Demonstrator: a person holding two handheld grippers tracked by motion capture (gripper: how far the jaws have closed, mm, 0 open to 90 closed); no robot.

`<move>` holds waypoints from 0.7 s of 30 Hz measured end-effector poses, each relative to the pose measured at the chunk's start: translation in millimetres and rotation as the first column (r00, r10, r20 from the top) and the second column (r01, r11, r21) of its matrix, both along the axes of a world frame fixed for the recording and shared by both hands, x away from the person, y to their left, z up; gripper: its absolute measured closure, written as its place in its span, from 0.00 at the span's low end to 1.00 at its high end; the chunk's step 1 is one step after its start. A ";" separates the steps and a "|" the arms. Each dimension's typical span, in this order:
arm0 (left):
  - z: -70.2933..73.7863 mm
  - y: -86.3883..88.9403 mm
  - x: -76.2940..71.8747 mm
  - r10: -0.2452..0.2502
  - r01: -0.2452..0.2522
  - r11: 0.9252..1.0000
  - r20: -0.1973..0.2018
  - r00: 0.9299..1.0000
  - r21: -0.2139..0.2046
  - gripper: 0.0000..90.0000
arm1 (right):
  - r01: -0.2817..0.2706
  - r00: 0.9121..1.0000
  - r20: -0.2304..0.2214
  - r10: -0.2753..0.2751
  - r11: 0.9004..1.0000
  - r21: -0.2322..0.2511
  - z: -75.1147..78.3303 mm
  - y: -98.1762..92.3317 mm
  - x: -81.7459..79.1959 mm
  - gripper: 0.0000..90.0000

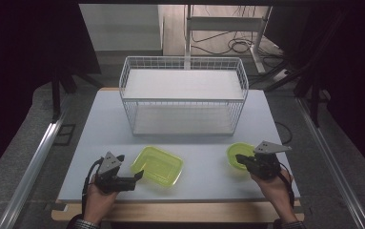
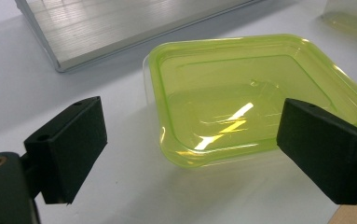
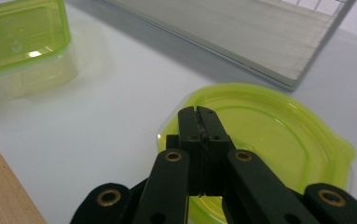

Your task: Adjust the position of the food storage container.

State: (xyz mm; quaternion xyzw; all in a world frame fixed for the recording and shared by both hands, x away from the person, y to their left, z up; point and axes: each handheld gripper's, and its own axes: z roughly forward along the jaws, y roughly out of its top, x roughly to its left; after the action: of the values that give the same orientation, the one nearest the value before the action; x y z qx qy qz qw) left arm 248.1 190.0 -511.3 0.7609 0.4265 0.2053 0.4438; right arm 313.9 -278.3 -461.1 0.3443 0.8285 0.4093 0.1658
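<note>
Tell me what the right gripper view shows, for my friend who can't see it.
The right tongs are shut on the near rim of a round yellow-green plastic dish on a white table. A rectangular yellow-green container sits farther off, and a wire basket's base lies beyond.

Beyond me on the worktop (image 1: 99, 124) stands a white wire basket (image 1: 183, 95); behind the basket, cables (image 1: 232, 45) lie on the floor.

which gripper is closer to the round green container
Right. The right gripper has its jaws shut on the near rim of the round green container. The left gripper is across the table, open, facing the rectangular green container instead.
</note>
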 end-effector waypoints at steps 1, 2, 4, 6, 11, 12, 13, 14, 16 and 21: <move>0.0 -0.3 0.0 -0.001 0.001 1.000 0.000 1.000 0.002 0.09 | -0.006 1.000 -0.002 0.006 1.000 -0.001 -0.3 2.3 0.6 0.99; 0.0 -0.5 0.0 -0.001 0.001 1.000 0.000 1.000 0.003 0.09 | -0.018 1.000 0.000 0.018 1.000 -0.003 -1.3 7.3 1.9 0.99; -0.2 -1.4 0.1 -0.002 0.002 1.000 0.002 1.000 0.005 0.09 | -0.026 1.000 0.005 0.026 1.000 -0.009 -2.0 13.1 3.1 0.99; -0.2 -1.5 0.1 -0.002 0.002 1.000 0.002 1.000 0.007 0.09 | -0.038 0.999 0.009 0.038 0.999 -0.011 -2.7 18.6 4.4 0.99; -0.1 -2.1 0.0 -0.003 0.003 1.000 0.004 1.000 0.012 0.09 | -0.069 0.998 -0.004 0.069 0.997 -0.033 -7.4 34.5 8.9 0.99; -0.1 -2.1 -0.1 -0.003 0.003 1.000 0.004 1.000 0.012 0.09 | -0.078 0.997 -0.008 0.077 0.996 -0.044 -9.4 38.2 9.9 0.99; -0.1 -1.9 -0.2 -0.003 0.003 1.000 0.004 1.000 0.012 0.09 | -0.084 0.996 -0.012 0.083 0.995 -0.056 -11.5 41.5 10.6 0.99; -0.1 -1.8 -0.2 -0.003 0.003 1.000 0.004 1.000 0.012 0.09 | -0.088 0.996 -0.019 0.087 0.993 -0.073 -13.8 44.4 11.4 0.99; -0.1 -1.6 -0.3 -0.003 0.003 1.000 0.004 1.000 0.011 0.09 | -0.086 0.996 -0.019 0.085 0.992 -0.087 -16.1 46.2 12.5 0.99; -0.1 -2.0 -0.4 -0.006 0.006 1.000 0.005 1.000 0.012 0.09 | -0.063 0.998 -0.025 0.061 0.995 -0.083 -17.6 39.4 16.5 0.99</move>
State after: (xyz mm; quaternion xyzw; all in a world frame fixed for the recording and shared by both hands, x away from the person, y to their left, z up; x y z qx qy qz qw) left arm 247.6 188.0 -511.4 0.7644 0.4218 0.2083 0.4408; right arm 330.4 -238.9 -478.8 0.3158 0.8570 0.3753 0.1580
